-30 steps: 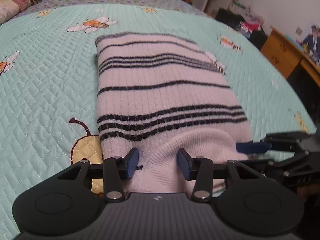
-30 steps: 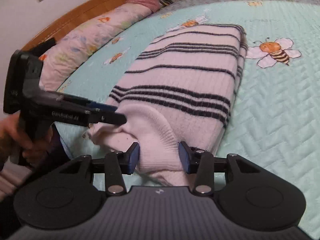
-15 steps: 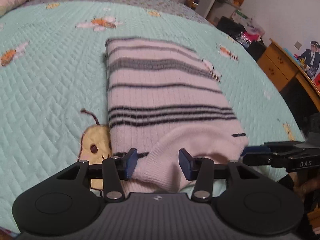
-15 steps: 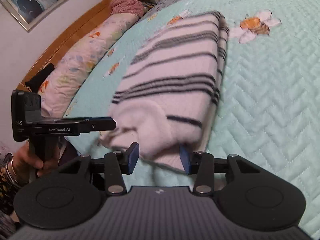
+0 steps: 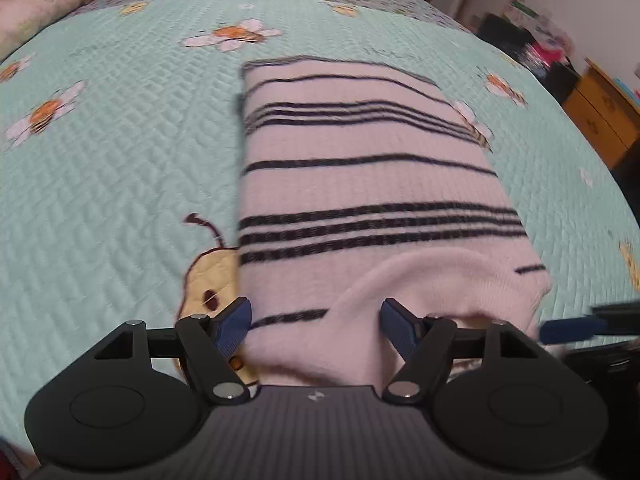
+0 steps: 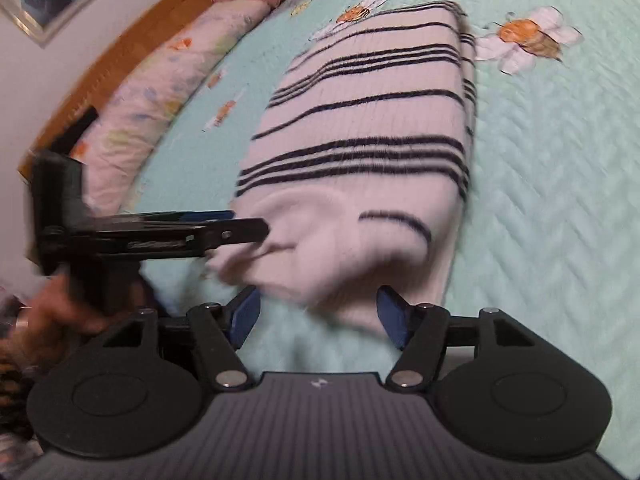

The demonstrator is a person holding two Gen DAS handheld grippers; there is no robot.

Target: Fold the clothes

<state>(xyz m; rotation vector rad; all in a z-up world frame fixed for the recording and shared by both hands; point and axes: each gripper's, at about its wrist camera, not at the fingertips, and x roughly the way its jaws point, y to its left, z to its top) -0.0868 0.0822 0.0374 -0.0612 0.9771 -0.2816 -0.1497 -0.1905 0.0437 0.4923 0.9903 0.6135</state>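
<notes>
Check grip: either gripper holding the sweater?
Neither. Both the left gripper and right gripper are opening; the sweater hem lies loose between their fingers.

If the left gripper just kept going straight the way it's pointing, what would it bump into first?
Most likely the folded striped sweater. Its pale near edge already lies between the left gripper's opening jaws, so there is almost no gap, though exact depth is hard to judge.

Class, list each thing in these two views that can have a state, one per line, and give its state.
Striped sweater: folded, lying flat on the quilt.
Left gripper: jaws opening, sweater edge between them, not clamped.
Right gripper: jaws opening, sweater edge between them, not clamped.
</notes>
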